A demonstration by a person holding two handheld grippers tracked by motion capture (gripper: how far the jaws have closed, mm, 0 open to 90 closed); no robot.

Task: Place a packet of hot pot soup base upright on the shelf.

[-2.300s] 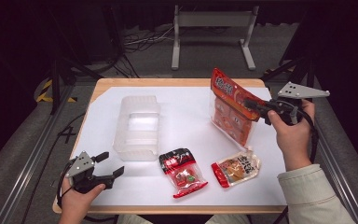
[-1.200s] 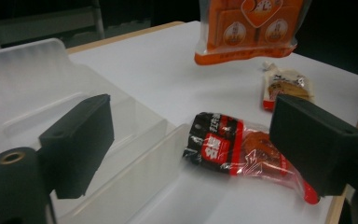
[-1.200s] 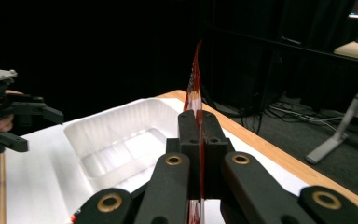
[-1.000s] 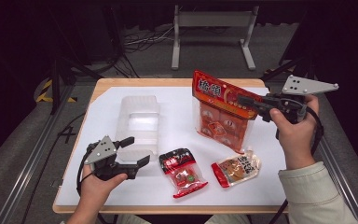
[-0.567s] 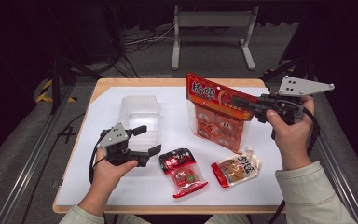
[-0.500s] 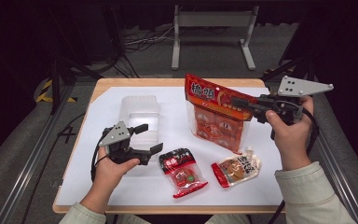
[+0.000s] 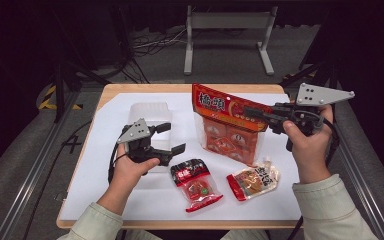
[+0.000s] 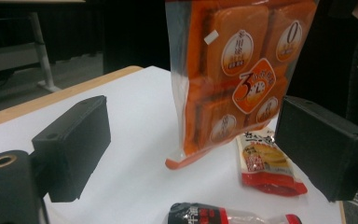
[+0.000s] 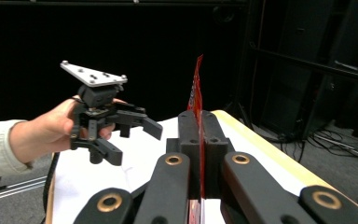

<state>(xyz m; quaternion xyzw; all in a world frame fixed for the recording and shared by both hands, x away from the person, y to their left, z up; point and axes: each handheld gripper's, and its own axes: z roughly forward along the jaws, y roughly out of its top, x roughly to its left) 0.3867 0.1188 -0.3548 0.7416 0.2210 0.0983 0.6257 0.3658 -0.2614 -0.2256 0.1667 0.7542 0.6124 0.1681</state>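
Right gripper [image 9: 199,135] view alone shows jaws pinching orange bag [image 9: 197,93] edge-on

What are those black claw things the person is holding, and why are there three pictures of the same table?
Those are hand-held tongs: a person squeezes one in each hand to pick things up. One picture comes from a camera high above the table. The other two come from little cameras riding on each pair of tongs, so you see along their black jaws.

The right tongs are shut on the top edge of a big orange-and-red snack bag, holding it upright. The left tongs are open, holding nothing, and point towards that bag.

On the white table top lie a clear plastic box, a small red-and-black sachet and a small orange-and-red sachet.
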